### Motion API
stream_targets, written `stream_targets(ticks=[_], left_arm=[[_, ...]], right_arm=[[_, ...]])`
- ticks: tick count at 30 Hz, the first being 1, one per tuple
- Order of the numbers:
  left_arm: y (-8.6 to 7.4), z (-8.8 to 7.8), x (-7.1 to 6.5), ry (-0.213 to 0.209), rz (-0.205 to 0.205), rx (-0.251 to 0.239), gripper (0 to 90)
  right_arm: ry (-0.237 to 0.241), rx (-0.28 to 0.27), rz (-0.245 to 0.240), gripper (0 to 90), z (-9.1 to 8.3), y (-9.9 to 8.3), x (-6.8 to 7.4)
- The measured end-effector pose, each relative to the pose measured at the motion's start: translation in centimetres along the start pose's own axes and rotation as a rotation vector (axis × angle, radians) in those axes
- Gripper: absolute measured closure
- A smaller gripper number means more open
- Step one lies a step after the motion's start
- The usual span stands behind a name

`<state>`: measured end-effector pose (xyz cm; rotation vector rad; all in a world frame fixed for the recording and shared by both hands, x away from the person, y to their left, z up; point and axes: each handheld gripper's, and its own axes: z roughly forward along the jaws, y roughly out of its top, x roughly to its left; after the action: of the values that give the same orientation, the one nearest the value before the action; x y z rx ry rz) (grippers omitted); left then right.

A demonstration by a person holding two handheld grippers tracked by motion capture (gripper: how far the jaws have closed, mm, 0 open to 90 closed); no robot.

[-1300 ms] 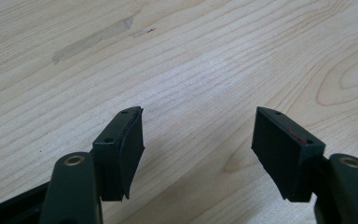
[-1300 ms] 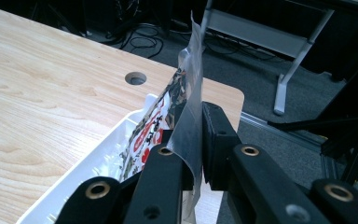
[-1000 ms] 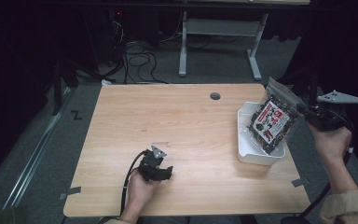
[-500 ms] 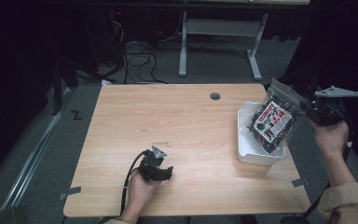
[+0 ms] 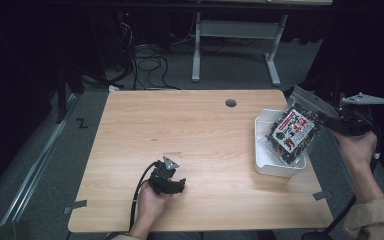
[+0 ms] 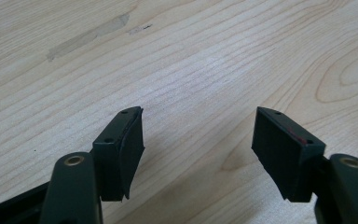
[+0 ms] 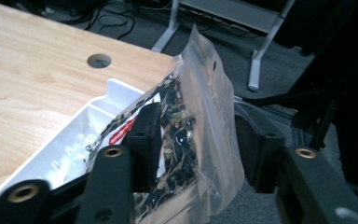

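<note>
Right gripper pinches the clear snack bag over the white bin — ease it in slowly; left gripper rests spread on the counter.

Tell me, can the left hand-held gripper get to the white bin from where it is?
Probably yes: only bare table lies between the open left hand-held gripper and the white bin. The snack bag in the right hand-held gripper hangs over the bin's far side.

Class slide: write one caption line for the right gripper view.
Right claw pinches a clear snack bag above the white tray.
</note>
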<state>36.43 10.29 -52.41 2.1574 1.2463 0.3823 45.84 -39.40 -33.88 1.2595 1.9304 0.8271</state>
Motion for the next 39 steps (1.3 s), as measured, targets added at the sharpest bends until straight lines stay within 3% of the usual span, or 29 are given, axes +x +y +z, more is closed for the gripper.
stream_targets(ticks=[4, 19, 21, 24, 35, 39], left_arm=[[0.0, -0.1, 0.0, 0.001, -0.003, -0.007, 34.1], [0.0, -0.1, 0.0, 0.001, 0.000, -0.007, 34.2], [0.0, -0.3, -0.1, 0.000, 0.007, -0.010, 34.1], [0.1, -0.4, -0.3, -0.003, 0.009, -0.019, 34.1], [0.1, -0.9, -0.4, -0.010, 0.005, -0.046, 34.1], [0.2, -1.1, -0.5, -0.015, 0.010, -0.050, 34.1]], right_arm=[[-0.020, -0.030, 0.040, 49.0, -0.5, -0.1, -0.4], [-0.034, -0.121, 0.000, 45.8, -2.5, -0.2, 1.1], [0.004, -0.150, 0.024, 45.6, -3.0, -0.3, 1.4], [0.105, -0.193, 0.040, 45.4, -3.5, -0.5, 2.6], [0.324, -0.212, -0.039, 45.3, -3.7, -1.8, 8.9], [0.369, -0.211, -0.067, 44.2, -4.2, -2.3, 10.5]])
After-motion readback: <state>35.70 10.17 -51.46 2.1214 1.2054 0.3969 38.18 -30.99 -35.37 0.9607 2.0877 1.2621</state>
